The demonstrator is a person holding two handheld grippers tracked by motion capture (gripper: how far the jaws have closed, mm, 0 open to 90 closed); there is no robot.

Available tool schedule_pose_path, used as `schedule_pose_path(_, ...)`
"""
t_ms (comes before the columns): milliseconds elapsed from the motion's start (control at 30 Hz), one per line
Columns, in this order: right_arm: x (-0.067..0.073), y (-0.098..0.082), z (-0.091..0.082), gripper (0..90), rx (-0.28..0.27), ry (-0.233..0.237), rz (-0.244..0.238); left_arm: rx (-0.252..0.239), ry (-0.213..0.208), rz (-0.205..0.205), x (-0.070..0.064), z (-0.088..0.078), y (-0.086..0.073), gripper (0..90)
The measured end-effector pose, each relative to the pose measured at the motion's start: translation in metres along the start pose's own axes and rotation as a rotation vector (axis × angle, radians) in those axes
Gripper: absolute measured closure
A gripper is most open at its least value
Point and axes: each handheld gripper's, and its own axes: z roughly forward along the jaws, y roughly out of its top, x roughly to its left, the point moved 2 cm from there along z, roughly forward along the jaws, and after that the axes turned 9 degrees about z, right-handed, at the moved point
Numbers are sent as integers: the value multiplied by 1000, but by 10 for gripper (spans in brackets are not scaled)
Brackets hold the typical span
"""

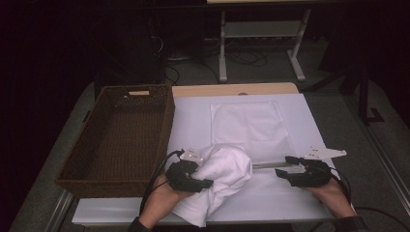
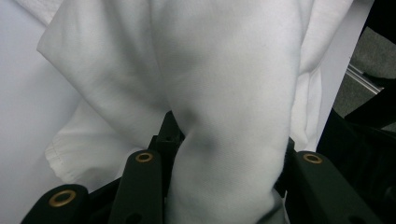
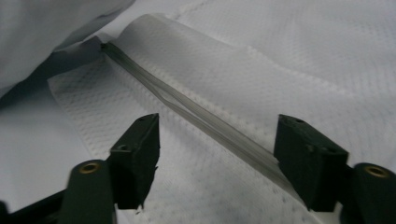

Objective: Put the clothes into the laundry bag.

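Note:
A bunched white cloth point(image 1: 220, 181) lies at the table's front, draped over the near edge. My left gripper point(image 1: 205, 183) is shut on the cloth's left side; in the left gripper view the cloth point(image 2: 224, 93) bulges up between the jaws of that gripper point(image 2: 226, 161). A flat white textured bag point(image 1: 246, 125) lies behind the cloth, with a clear strip point(image 3: 187, 107) along its near end. My right gripper point(image 1: 284, 166) stands open to the right of the cloth. In the right gripper view this gripper point(image 3: 217, 135) straddles the strip without touching it.
A brown wicker basket point(image 1: 121, 140) stands at the left, against the white table top point(image 1: 193, 121). A wooden edge point(image 1: 232, 89) runs along the table's back. Behind it are white frame legs point(image 1: 222, 48) and cables on a dark floor.

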Motion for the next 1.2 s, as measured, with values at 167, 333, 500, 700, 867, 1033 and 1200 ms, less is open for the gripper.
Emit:
schedule_pose_path(167,6,12,7,529,-9,51,-39,7,6,0,-2,3,-2,600)
schedule_pose_path(333,8,24,25,685,9,89,-81,22,-6,-4,-4,12,-5,600)
schedule_pose_path(500,14,36,47,756,29,148,-117,23,-16,-11,-2,14,-8,600)
schedule_pose_path(700,16,32,64,804,87,186,-145,23,-24,-21,0,18,-9,600)
schedule_pose_path(867,15,25,73,759,124,174,-167,23,-26,-19,0,18,-10,600)
schedule_pose_path(1033,18,19,81,670,171,139,-209,20,-33,-23,0,18,-10,600)
schedule_pose_path(1200,17,18,82,784,154,111,-208,25,-39,-23,2,20,-10,600)
